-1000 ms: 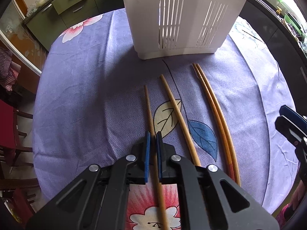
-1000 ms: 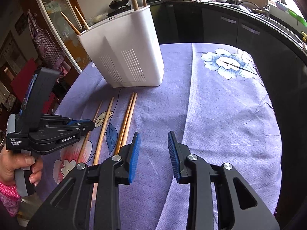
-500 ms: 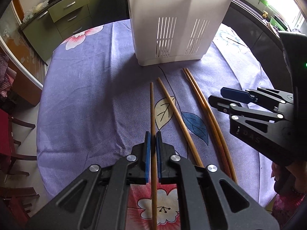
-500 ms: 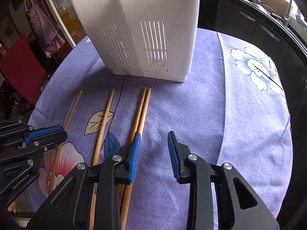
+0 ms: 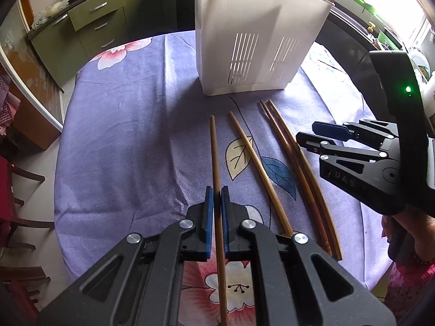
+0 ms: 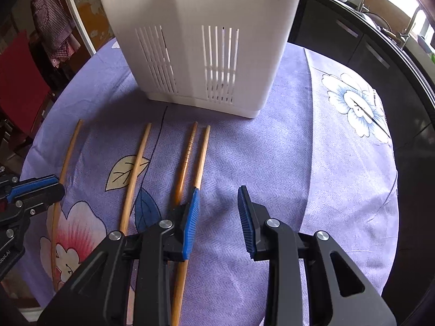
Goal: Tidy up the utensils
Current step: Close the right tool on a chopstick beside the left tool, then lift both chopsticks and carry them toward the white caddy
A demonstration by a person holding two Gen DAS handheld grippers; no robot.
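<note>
Olive-green drawers [image 5: 95, 24] line the far wall, dark cabinets [image 6: 350, 35] stand beneath a bright window [image 6: 424, 13].

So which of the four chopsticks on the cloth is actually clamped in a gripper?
The leftmost chopstick, alone on the far left: the left gripper is shut on it. The other three lie free beside the open right gripper.

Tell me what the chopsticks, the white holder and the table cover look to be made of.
Chopsticks: probably bamboo or wood, tan and matte; one is darker, with ringed grooves near its tip.
Holder: looks like moulded plastic, matte white, with cut vent slots and a finely ribbed surface.
Cover: woven fabric, going by the herringbone weave and creases; purple with a printed floral pattern.
</note>
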